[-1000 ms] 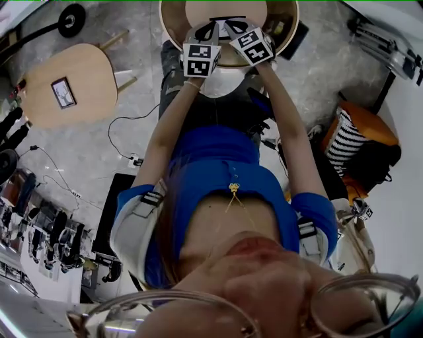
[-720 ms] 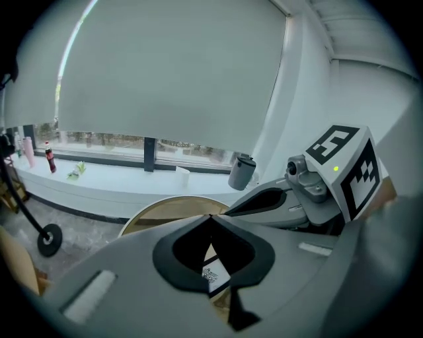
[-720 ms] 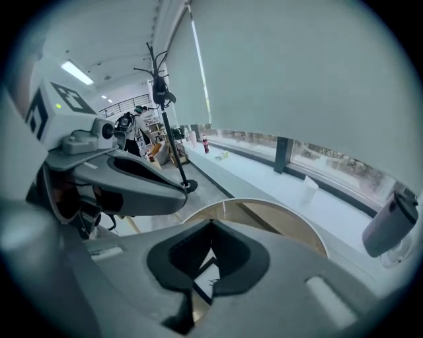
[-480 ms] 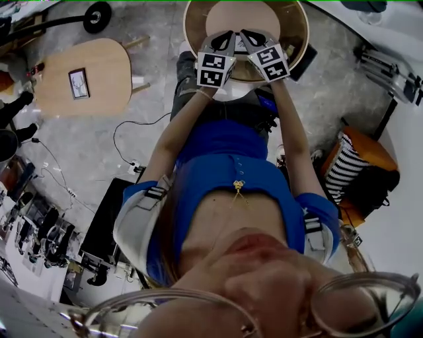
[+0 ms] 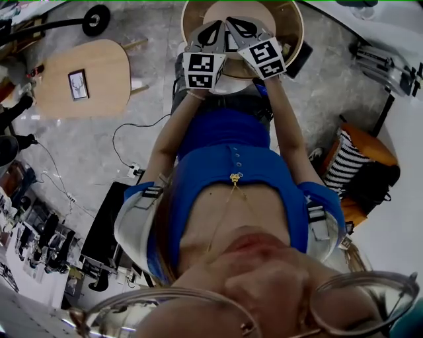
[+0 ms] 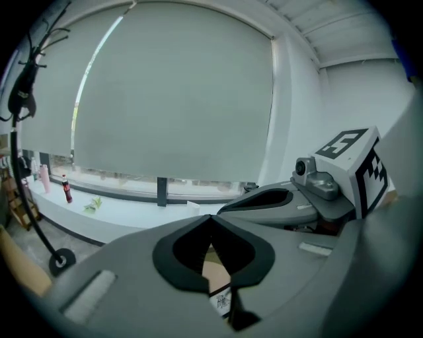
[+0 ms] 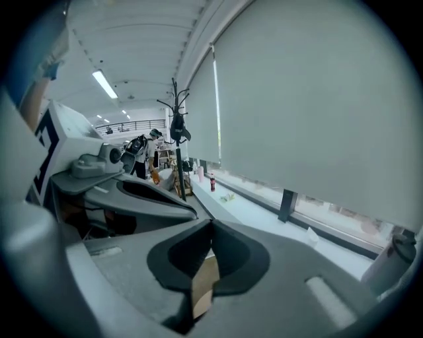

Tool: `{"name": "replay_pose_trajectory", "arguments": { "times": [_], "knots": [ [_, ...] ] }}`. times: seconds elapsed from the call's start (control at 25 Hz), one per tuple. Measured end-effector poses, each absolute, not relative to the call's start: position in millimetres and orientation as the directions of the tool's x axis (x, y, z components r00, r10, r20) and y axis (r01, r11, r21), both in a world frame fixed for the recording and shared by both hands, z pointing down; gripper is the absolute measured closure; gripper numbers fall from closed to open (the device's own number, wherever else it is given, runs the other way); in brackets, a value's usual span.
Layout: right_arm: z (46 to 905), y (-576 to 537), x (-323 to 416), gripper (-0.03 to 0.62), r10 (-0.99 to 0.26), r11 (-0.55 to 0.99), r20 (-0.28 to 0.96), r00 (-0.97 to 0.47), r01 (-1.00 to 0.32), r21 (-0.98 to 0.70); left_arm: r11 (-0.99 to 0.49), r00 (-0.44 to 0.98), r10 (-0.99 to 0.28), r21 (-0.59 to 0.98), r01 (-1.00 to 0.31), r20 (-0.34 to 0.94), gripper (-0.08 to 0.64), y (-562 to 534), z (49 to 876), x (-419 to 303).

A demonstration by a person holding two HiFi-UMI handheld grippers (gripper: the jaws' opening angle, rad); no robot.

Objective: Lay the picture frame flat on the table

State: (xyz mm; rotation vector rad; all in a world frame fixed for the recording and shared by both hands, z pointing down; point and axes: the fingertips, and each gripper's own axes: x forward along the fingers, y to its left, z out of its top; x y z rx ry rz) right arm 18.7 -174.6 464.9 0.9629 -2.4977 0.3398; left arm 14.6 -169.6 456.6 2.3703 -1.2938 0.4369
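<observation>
My left gripper point(image 5: 210, 29) and right gripper point(image 5: 238, 26) are held out side by side at arm's length over a round wooden table point(image 5: 291, 36), tips nearly touching each other. Both are shut, with nothing between the jaws. In the left gripper view the jaws of the left gripper point(image 6: 211, 218) meet, and a tan surface and a scrap of white printed card show through the gap below them. The right gripper point(image 7: 211, 222) is likewise closed on nothing. A small dark picture frame point(image 5: 78, 84) lies flat on a separate tan table point(image 5: 106, 63) at the far left.
A cable point(image 5: 124, 135) trails over the grey floor. A striped cushion point(image 5: 347, 156) rests on an orange seat at the right, with a tripod point(image 5: 385, 61) behind it. A coat stand base point(image 5: 96, 14) is at the top left. Both gripper views face a window blind and ledge with a bottle point(image 6: 67, 190).
Both grippers stayed together, shut, over the round table, and the view shifted a little. The frame on the left table did not move.
</observation>
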Motion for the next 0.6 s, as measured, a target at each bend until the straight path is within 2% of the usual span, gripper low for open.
{"name": "replay_pose_trajectory", "arguments": {
  "times": [0.28, 0.6],
  "knots": [
    [416, -183, 20, 0.591, -0.651, 0.696, 0.384, -0.655, -0.717, -0.042, -0.468, 0.489, -0.785, 0.153, -0.870, 0.379, 0.563, -172, 409, 10],
    [377, -182, 14, 0.592, -0.674, 0.705, 0.317, -0.667, -0.709, 0.009, -0.440, 0.443, -0.854, 0.078, -0.895, 0.272, 0.560, -177, 369, 0]
  ]
}}
